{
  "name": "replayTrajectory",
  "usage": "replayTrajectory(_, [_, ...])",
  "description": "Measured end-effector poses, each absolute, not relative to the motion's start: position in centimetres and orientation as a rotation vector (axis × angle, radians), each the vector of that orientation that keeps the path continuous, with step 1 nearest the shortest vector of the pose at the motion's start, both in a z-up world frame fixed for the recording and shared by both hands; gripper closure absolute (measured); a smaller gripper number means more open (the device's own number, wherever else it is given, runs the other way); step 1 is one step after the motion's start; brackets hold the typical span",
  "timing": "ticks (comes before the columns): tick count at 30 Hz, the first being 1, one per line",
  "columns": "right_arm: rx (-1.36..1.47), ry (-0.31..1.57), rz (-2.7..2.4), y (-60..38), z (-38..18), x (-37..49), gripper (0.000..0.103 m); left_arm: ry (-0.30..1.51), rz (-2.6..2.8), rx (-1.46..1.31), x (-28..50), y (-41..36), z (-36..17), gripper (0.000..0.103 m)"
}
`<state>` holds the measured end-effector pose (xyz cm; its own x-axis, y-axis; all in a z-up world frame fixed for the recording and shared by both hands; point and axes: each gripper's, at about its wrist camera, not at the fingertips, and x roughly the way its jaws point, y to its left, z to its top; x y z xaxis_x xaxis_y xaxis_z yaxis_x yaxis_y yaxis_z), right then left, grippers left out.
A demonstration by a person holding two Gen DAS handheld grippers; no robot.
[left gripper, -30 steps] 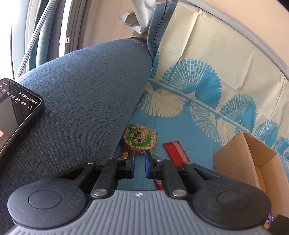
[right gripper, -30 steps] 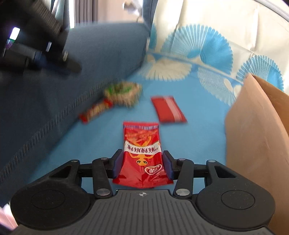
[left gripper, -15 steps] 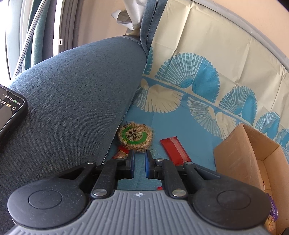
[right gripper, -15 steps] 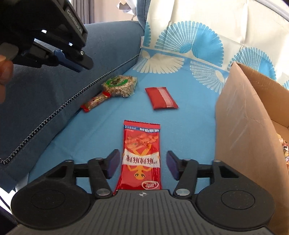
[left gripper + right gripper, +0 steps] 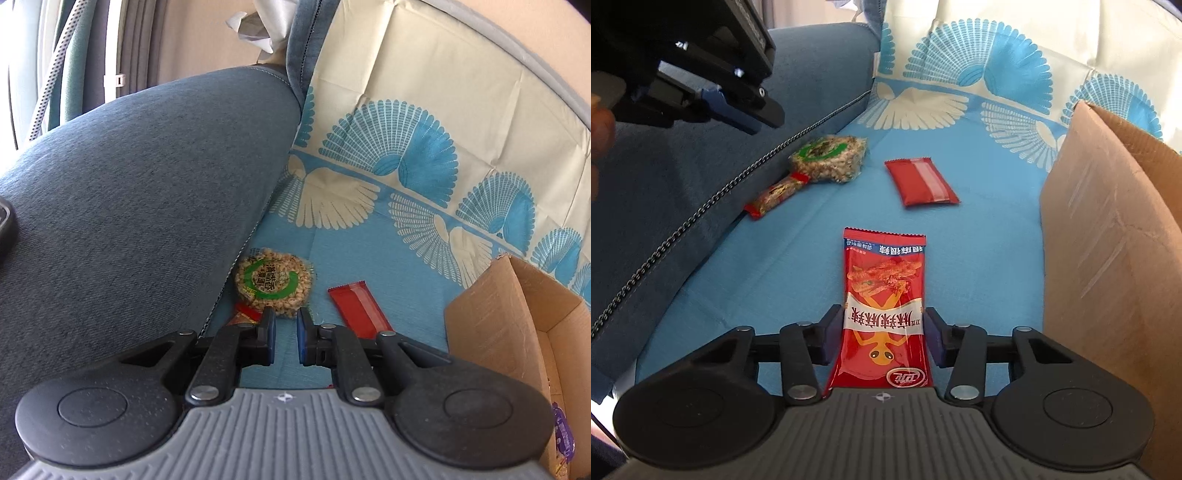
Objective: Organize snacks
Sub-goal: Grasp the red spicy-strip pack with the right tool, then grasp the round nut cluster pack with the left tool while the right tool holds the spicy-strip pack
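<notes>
the right gripper (image 5: 883, 338) sits low over a blue cloth with pale fan patterns (image 5: 768, 266), its jaws spread wide on either side of a long red foil snack packet printed with an orange cartoon figure (image 5: 884, 295); the blue-padded fingers (image 5: 830, 334) stand just beside the packet's edges, and whether they touch it cannot be told. the packet lies flat on the cloth, its near end hidden under the gripper body and its far end pointing away. farther off, to the right of centre, lies a small dark red pouch with a pale stripe (image 5: 921, 181). to the far left, a round puffed-grain cake in clear wrap with a green ring label (image 5: 829, 158) rests against the blue denim sofa cushion (image 5: 683, 177), with a thin red snack stick (image 5: 775, 194) lying just near of it along the cushion's seam. an open brown cardboard box (image 5: 1108, 240) stands at the right, with a few wrapped items partly visible inside in the left wrist view. the left gripper (image 5: 283, 330) hangs in the air above the cushion edge, its jaws nearly together with a narrow gap and nothing between them, pointing toward the grain cake (image 5: 274, 282) and the red pouch (image 5: 360, 310).
</notes>
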<state>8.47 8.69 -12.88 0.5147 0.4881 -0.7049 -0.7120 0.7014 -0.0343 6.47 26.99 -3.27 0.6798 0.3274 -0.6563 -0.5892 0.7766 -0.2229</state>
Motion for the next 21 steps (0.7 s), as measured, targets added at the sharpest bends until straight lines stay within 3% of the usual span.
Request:
replayTrajectory(16, [-0.300, 0.733, 0.644, 8.4, -12.6, 9.9, 0.055, 0.642, 0.546, -0.455, 8.8, 28.3, -3.9, 0.089])
replayTrajectory(21, [-0.285, 0.773, 0.615, 8.5, -13.0, 10.5, 0.054, 0.669, 0.521, -0.478, 10.0, 29.7, -4.6, 0.076])
